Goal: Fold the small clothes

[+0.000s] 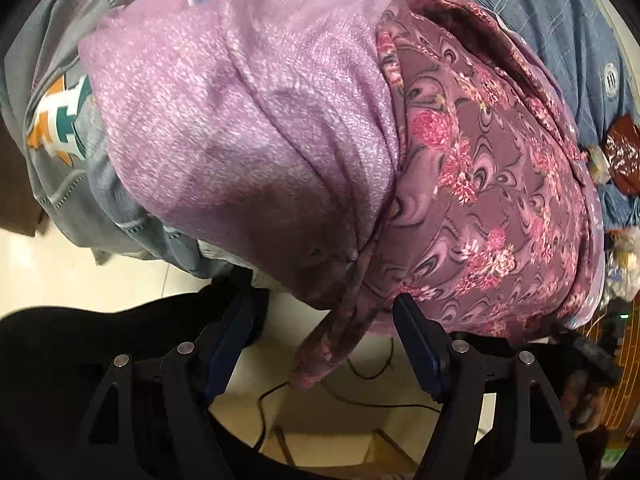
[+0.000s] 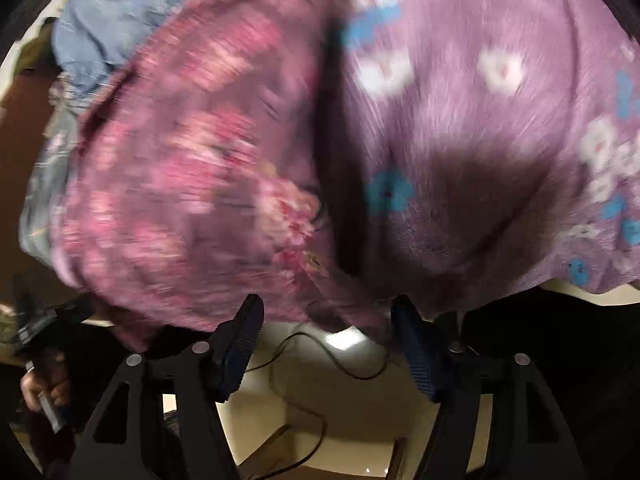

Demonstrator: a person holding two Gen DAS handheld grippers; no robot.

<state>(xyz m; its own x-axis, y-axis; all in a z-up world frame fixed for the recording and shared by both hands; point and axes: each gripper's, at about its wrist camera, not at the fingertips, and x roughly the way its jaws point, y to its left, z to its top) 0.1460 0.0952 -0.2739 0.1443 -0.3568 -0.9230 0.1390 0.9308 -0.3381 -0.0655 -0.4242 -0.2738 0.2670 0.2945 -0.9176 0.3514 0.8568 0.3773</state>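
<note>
A lilac fleece garment (image 1: 240, 120) lies beside a maroon floral garment (image 1: 480, 184) on a heap of clothes. My left gripper (image 1: 323, 300) stands open at the heap's near edge. A loose strip of the floral garment hangs between its fingers (image 1: 232, 336), and neither pad presses on it. The right wrist view is blurred. There the floral garment (image 2: 180, 184) is on the left and the lilac garment (image 2: 480, 140), printed with white and blue flowers, is on the right. My right gripper (image 2: 327, 301) is open just under the hem where the two meet.
A grey garment with an orange and teal print (image 1: 60, 120) lies at the left and a blue quilted cloth (image 1: 560, 20) at the back right. Below the heap are cream floor tiles (image 1: 120, 272) with a black cable (image 2: 304, 408). A hand (image 2: 40, 392) shows at the left edge.
</note>
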